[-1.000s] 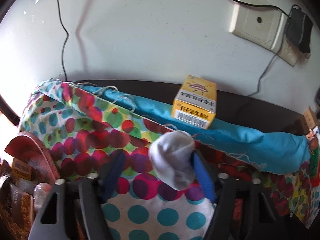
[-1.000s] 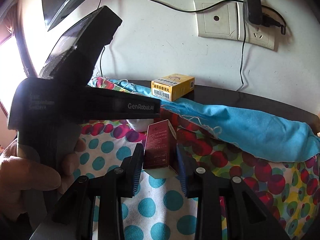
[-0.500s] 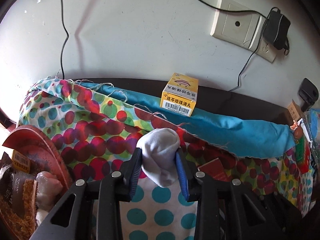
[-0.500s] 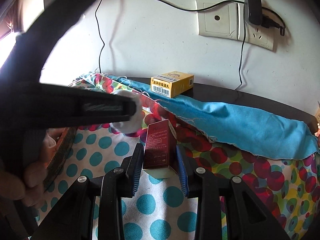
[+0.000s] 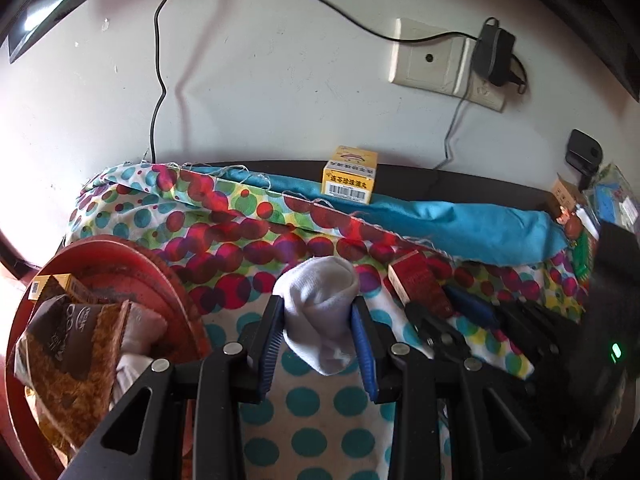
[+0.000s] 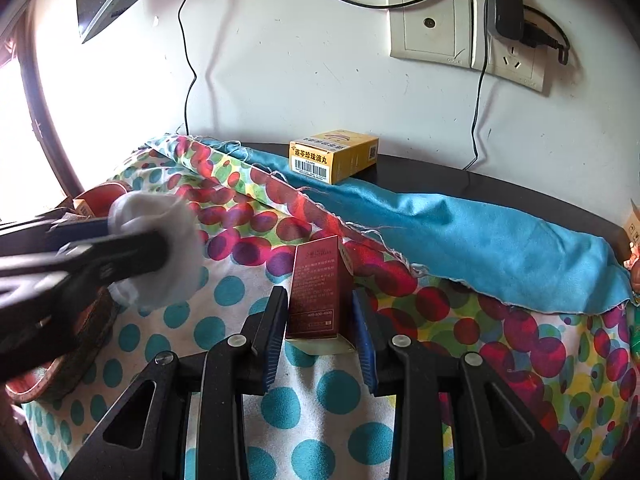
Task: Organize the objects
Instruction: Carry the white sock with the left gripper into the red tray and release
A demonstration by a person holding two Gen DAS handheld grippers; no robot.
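- A rolled white sock (image 5: pixel 320 312) is clamped between the blue pads of the left tongs (image 5: pixel 318 334); both pads are pressed against its sides, and its lower end hangs down between them.
- The sock is held clear of the dotted cloth (image 5: pixel 224 248), just to the right of the red basket (image 5: pixel 160 280) in the left wrist view.
- In the red basket, a brown snack packet (image 5: pixel 68 344), a yellow-topped carton (image 5: pixel 60 286) and a pale bundle of fabric (image 5: pixel 140 332) are seen, heaped against each other.
- A dark red box (image 6: pixel 316 292) is gripped upright by the right tongs (image 6: pixel 320 320); the jaws are narrowed onto its two side faces, and its base is set low between the pads.
- Whether the red box rests on the cloth or is lifted just off it cannot be told.
- The same red box is seen in the left wrist view to the right of the sock, with the right tongs reaching in from the lower right.
- A yellow medicine box (image 6: pixel 334 154) with a barcode is placed at the back of the bench (image 6: pixel 520 192), partly on the blue cloth (image 6: pixel 480 232), well apart from both tongs.
- The blue cloth is laid along the far edge, overlapping the dotted cloth, with frayed threads at the seam.
- On the white wall behind, a socket plate (image 6: pixel 432 24) is mounted, with a black adapter (image 6: pixel 504 4) plugged in beside it and black cables hung across.
- At the far right edge of the bench, a few small items are crowded together, too small to be identified.
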